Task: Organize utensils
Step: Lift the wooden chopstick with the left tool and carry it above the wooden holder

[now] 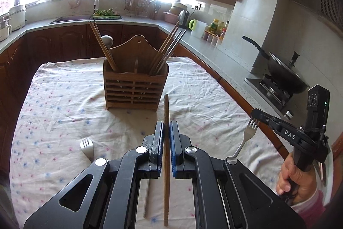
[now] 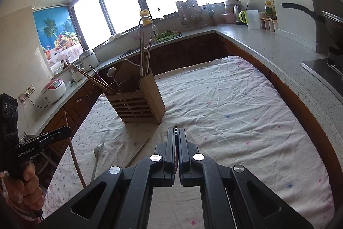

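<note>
Left hand-held gripper (image 1: pixel 166 128): blue pads pressed onto a wooden chopstick (image 1: pixel 166 175), pinched partway along. The stick stands nearly upright in the left wrist view, one end poking past the fingertips, the other running back under the gripper body. It is clear of the cloth.

Right hand-held gripper (image 2: pixel 176 132): jaws squeezed together, with only a thin dark toothed sliver showing at the tips in its own view. The left wrist view settles it: this gripper (image 1: pixel 256 114) pinches the held fork (image 1: pixel 246 136) just at the tines, handle hanging down and to the left. A hand (image 1: pixel 293 177) wraps the grip.

Beneath the left gripper, on the floral cloth-covered counter (image 1: pixel 53 100), lies a thin grey metal stick (image 1: pixel 146 196), seen in the left view only. The loose fork (image 1: pixel 86 147) lies on the cloth to the left, tines away from the camera.

The right wrist view adds the left gripper from the side (image 2: pixel 66 131), the other hand (image 2: pixel 25 181), the loose fork again (image 2: pixel 97 153), and a second wooden chopstick (image 2: pixel 139 151) lying flat just beside the holder's base. The left view does not show that stick.

Farther back, mid-cloth: the slatted wooden holder (image 1: pixel 136 83), upright, well ahead of both grippers. It holds chopsticks at either end and a spoon (image 1: pixel 107 41) beside the left bundle.
</note>
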Tool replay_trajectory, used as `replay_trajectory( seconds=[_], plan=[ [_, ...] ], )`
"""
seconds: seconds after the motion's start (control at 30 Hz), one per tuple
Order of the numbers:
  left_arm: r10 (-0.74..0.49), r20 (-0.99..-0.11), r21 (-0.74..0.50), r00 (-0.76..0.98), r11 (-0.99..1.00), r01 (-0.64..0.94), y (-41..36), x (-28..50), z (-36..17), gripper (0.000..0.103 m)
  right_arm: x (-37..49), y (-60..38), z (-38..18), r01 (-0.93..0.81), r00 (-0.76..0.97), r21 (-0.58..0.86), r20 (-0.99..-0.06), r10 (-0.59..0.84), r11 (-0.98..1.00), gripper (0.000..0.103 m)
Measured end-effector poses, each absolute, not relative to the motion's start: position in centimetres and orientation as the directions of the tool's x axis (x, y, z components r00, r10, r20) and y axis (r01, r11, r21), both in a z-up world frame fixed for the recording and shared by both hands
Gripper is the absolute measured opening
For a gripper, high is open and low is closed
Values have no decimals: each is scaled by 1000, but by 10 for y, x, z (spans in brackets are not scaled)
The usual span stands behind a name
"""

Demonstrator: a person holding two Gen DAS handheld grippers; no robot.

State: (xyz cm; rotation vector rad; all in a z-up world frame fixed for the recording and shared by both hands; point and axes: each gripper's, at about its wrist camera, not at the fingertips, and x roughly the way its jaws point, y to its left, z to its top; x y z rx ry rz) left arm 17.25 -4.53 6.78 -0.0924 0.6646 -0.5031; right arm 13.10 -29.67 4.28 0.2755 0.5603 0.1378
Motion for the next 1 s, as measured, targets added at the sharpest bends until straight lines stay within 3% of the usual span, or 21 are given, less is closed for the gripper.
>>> replay_trajectory(
  seconds=[1.0],
  plan=[
    [-433,-402,-326,807,891,316,17,197,118,5,172,-249,88,-153,889,140,-412,198,978,2]
  ],
)
